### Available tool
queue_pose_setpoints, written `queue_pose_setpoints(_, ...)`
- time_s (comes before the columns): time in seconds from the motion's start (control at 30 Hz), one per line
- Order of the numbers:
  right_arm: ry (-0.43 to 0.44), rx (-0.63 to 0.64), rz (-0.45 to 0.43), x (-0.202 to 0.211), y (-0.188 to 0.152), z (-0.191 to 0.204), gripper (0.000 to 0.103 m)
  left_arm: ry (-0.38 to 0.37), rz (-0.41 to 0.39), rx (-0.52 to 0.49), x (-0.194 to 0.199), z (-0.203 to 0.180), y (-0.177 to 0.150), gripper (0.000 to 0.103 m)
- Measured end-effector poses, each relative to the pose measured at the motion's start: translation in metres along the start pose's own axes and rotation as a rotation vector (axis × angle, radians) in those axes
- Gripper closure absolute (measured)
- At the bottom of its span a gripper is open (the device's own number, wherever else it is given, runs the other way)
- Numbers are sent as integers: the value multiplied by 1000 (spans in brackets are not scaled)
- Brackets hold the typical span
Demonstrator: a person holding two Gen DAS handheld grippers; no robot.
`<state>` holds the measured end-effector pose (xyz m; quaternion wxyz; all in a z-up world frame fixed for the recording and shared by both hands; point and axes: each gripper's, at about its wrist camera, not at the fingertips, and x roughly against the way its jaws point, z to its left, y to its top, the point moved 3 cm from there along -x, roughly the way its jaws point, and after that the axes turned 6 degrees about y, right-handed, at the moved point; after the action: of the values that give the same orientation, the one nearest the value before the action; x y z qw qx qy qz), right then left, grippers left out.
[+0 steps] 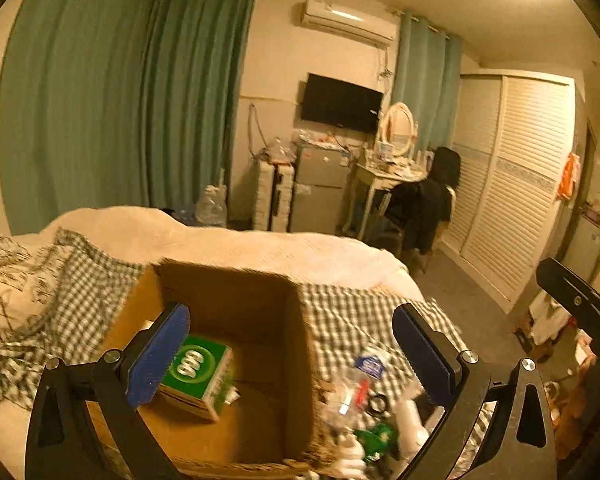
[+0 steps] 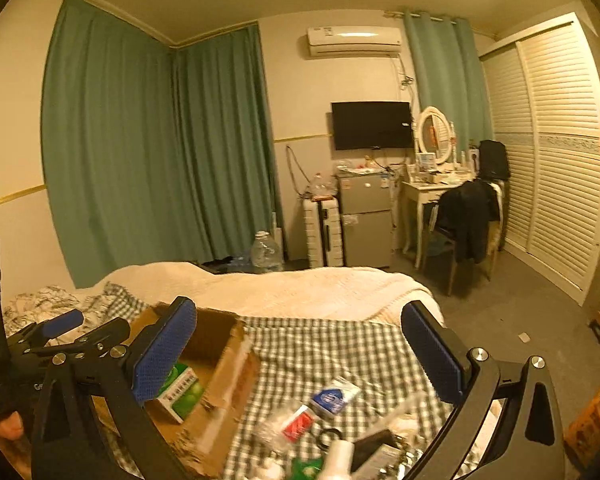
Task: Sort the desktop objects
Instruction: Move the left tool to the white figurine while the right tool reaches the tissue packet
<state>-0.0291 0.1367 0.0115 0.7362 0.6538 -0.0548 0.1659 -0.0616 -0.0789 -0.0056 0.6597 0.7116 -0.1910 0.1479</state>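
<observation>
An open cardboard box (image 1: 220, 292) stands on a checked blanket (image 1: 340, 312) on the bed. A green box (image 1: 198, 376) lies inside it, also seen in the right wrist view (image 2: 180, 392). My left gripper (image 1: 292, 356) is open and empty above the box, its blue pads wide apart. Beside the box lies a pile of small objects (image 1: 372, 408): clear packets, a blue-and-white pack (image 2: 332, 398), a red packet (image 2: 298, 424), a white bottle (image 2: 338, 456). My right gripper (image 2: 300, 360) is open and empty above that pile. The cardboard box also shows in the right wrist view (image 2: 228, 364).
A cream bedspread (image 2: 300, 288) covers the far end of the bed. Beyond it are a water jug (image 2: 265, 254), a suitcase (image 2: 322, 232), a small fridge (image 2: 366, 220), a dressing table (image 2: 432, 188) with a chair, and a louvred wardrobe (image 2: 556, 184).
</observation>
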Motion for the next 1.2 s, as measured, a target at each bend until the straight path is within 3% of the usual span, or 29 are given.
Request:
queue_pose_setpoints(0.4,-53,-55,76,15,-16,-45,0,-146,68,-66,-16,-62,-45,0)
queue_pose_setpoints(0.8,-80,-50,261,0,-58,-76,0,-171,132,-195,-31,-102,-91,3)
queue_pose_setpoints(1.2,-64,-94,467,-19,-113,-100,5,-142,269,-269,-59,-117,-145,10)
